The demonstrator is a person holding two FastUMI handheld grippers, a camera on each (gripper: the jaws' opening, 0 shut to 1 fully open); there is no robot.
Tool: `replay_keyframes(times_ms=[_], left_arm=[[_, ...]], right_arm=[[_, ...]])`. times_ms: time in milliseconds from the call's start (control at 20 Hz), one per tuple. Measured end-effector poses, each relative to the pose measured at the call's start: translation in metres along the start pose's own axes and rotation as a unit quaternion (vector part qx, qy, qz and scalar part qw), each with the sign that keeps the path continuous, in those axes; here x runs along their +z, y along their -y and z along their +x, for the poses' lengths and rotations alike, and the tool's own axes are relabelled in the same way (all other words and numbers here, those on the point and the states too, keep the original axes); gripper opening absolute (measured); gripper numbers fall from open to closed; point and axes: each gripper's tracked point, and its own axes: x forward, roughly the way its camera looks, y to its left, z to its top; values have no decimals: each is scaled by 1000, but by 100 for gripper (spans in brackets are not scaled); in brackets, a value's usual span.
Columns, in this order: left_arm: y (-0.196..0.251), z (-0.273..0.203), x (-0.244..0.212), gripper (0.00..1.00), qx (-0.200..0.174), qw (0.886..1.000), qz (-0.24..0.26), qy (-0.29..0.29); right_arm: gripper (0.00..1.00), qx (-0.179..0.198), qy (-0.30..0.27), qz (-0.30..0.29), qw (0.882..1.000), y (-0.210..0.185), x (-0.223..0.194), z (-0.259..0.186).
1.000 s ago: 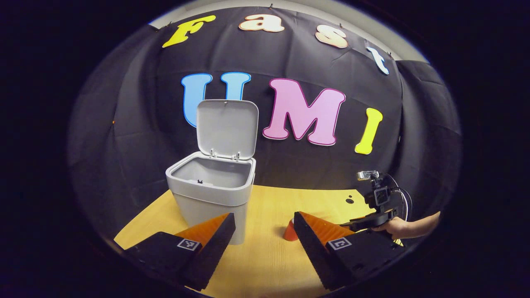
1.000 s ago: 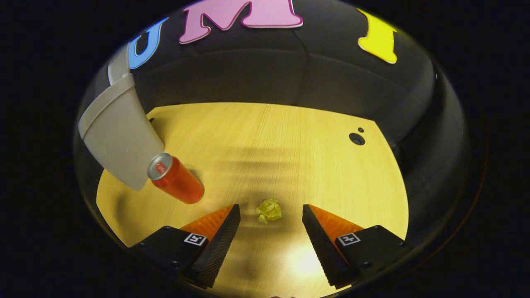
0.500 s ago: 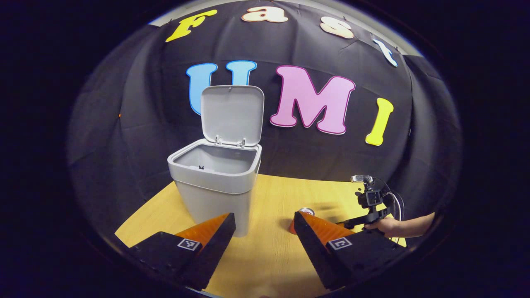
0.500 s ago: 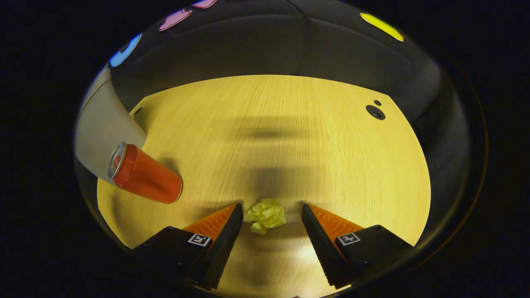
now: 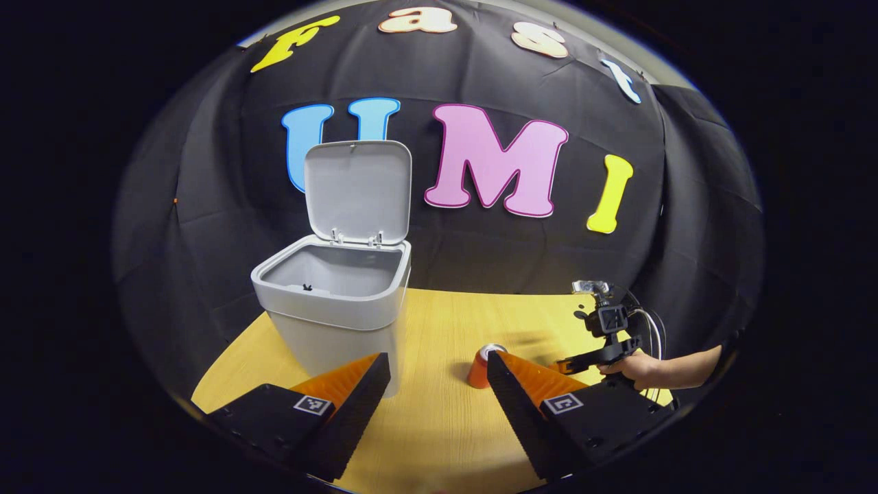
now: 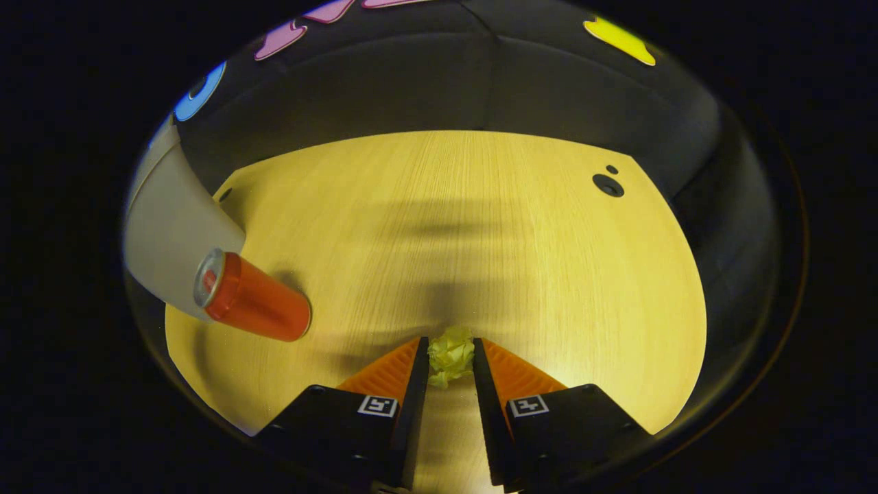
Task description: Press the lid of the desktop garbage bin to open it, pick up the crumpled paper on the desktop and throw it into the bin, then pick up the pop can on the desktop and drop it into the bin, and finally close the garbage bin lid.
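Yellow crumpled paper [image 6: 451,355] sat pinched between the right gripper's [image 6: 450,363] fingers, low on the wooden desktop [image 6: 480,233].
Farther left stood the red pop can [image 6: 252,306] beside the grey garbage bin [image 5: 334,310], whose lid [image 5: 358,190] was up; the left gripper [image 5: 437,374] hovered with fingers spread wide, and a hand [image 5: 634,368] held the right gripper beyond the can.

1. One garbage bin [image 5: 334,312] is standing ahead of the left jaws, its one lid [image 5: 358,191] raised.
2. One pop can [image 6: 252,306] is standing off to the left of the right jaws.
3. One crumpled paper [image 6: 451,355] is sitting between the right jaws.
4. Two round holes [image 6: 608,184] are showing in the tabletop [image 6: 480,226], far ahead of the right jaws, to the right.
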Motion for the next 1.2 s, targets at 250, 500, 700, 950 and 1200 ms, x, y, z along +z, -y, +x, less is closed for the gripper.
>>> replay_keyframes(times_ms=[250,500,700,950,1200], left_arm=[[-4,4,11,96,-12,1000,5,24],[-9,9,34,96,-13,998,25,55],[-15,1,48,96,-18,997,18,75],[-50,-14,60,96,4,995,13,96],[-92,-24,67,96,28,994,19,105]], right_arm=[[43,15,53,-2,998,-15,37,-55],[43,34,135,-50,989,-56,94,-125],[43,71,196,-88,974,-106,137,-179],[43,137,250,-121,951,-200,180,-228],[43,188,253,-139,939,-284,195,-235]])
